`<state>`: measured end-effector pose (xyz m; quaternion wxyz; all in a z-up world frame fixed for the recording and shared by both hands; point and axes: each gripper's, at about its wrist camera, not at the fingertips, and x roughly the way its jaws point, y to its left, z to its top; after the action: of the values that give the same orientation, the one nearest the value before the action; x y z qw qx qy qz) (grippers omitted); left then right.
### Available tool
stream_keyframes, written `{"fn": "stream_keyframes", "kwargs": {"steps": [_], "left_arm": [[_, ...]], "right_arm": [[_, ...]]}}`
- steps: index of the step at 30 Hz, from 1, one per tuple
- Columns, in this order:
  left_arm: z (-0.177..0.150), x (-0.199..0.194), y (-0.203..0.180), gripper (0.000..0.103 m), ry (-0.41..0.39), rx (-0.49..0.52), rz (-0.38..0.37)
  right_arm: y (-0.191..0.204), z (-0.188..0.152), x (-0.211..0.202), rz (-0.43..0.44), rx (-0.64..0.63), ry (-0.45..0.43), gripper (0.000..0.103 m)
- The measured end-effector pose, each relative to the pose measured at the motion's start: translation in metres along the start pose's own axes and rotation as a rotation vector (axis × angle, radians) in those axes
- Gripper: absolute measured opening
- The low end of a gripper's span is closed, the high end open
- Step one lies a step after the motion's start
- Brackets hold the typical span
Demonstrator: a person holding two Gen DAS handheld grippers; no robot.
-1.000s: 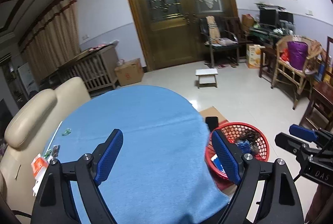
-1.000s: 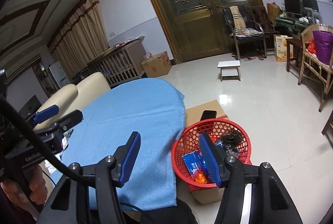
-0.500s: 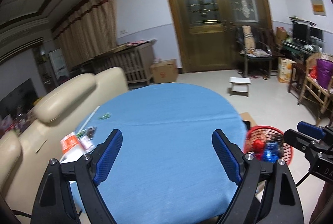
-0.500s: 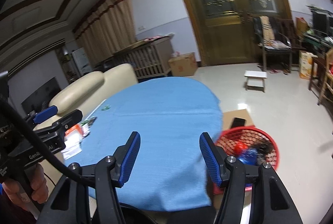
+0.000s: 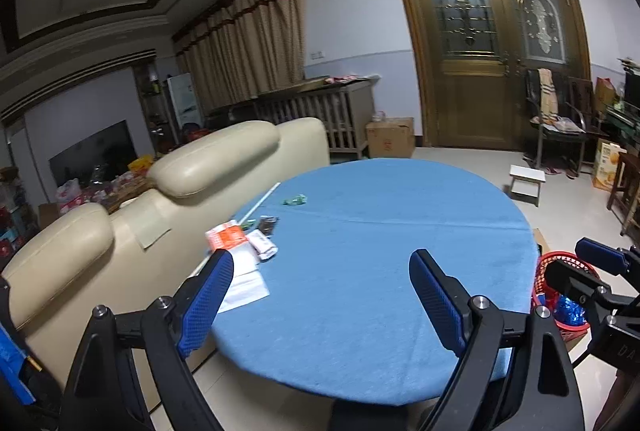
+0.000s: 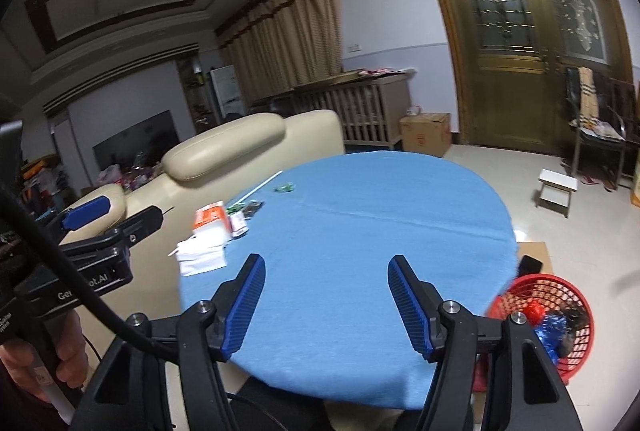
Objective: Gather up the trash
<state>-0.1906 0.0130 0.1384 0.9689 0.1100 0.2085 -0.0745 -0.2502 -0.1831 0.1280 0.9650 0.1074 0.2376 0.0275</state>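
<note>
Now both grippers hang empty over the blue table.
Left wrist: left gripper (image 5: 322, 295) gapes wide, nothing between; trash (image 5: 240, 243) lies at ten o'clock by the sofa (image 5: 160, 199), basket (image 5: 560, 295) at three. Right wrist: right gripper (image 6: 324, 305), jaws just opening, empty; trash (image 6: 212, 231) at ten, basket (image 6: 548, 319) at four.

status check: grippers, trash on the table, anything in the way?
Left gripper open, empty; right gripper empty, fingers just been opening. Trash pile on table's sofa-side edge, green wrapper beyond it. Red basket holds trash. Path clear.
</note>
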Motion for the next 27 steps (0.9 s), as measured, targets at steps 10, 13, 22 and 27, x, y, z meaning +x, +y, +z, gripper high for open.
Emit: {"fn": "stream_keyframes", "kwargs": {"steps": [10,13,22,27], "left_arm": [[-0.005,-0.029,0.022,0.092,-0.030,-0.015,0.049],[-0.006,-0.034,0.028,0.095,-0.035,-0.027,0.065],[-0.009,-0.041,0.041,0.096,-0.042,-0.051,0.096],[-0.011,-0.042,0.044,0.096,-0.038,-0.053,0.102]], "right_arm": [[0.029,-0.004,-0.014,0.034,-0.021,-0.003,0.070],[0.031,-0.003,-0.020,0.032,-0.023,-0.017,0.073],[0.039,-0.005,-0.025,0.049,-0.021,-0.018,0.073],[0.044,-0.007,-0.019,0.044,-0.027,-0.002,0.073]]}}
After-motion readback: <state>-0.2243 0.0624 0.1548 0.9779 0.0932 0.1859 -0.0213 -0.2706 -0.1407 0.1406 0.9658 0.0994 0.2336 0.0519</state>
